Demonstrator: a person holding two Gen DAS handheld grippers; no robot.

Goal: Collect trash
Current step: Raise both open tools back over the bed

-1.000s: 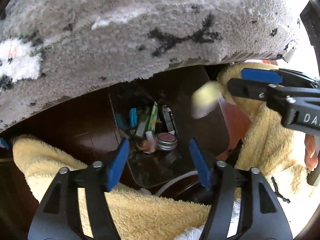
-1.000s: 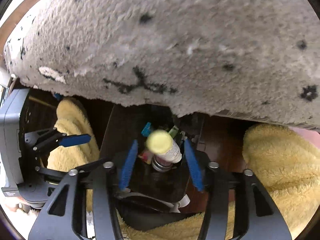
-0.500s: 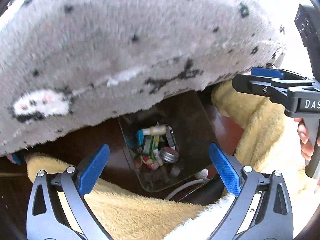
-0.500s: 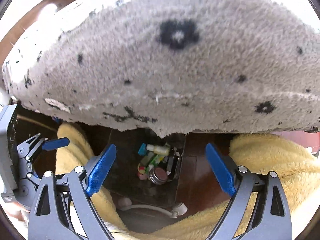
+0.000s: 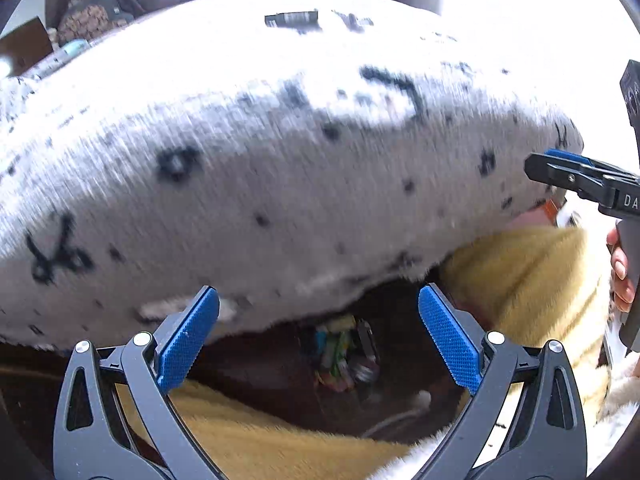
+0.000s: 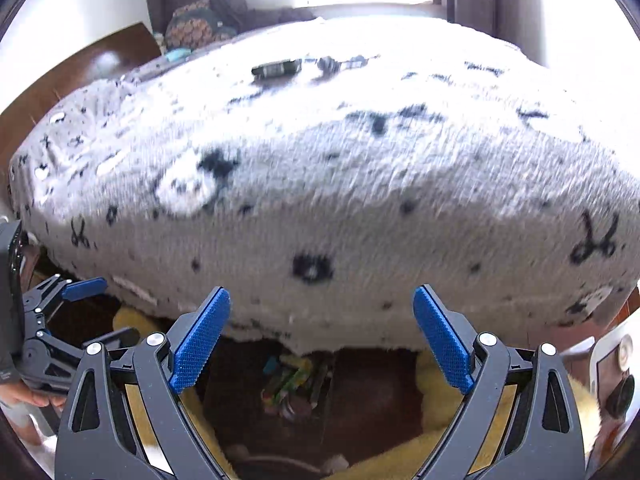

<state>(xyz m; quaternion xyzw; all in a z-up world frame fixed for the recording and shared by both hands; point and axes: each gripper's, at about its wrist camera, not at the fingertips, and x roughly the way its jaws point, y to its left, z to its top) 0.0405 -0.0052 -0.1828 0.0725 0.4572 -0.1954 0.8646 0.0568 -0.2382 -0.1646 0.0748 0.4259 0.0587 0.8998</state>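
Note:
A dark bin [image 5: 396,320] stands on the floor below the bed's edge, and several pieces of trash [image 5: 340,356] lie in it. In the right wrist view the bin [image 6: 236,368] and the trash [image 6: 294,382] are low in the middle. My left gripper [image 5: 318,312] is open above it with nothing between its blue pads. My right gripper [image 6: 320,304] also hangs above the bin, its jaws opening and empty. A black flat item [image 6: 276,68] and a small dark object [image 6: 332,63] lie on top of the grey blanket [image 6: 340,180].
The grey patterned blanket [image 5: 280,160] covers a bed that fills most of both views. Yellow fleece [image 5: 532,280] lies on the floor around the bin. A white cable [image 5: 400,416] runs beside the bin. A hand [image 5: 622,276] holds the right gripper's handle. A white device [image 6: 612,372] sits at the right.
The right gripper let go of a yellow-capped tube, which now lies in the bin. Both grippers opened wide, rose and tilted up, bringing the top of the bed into view.

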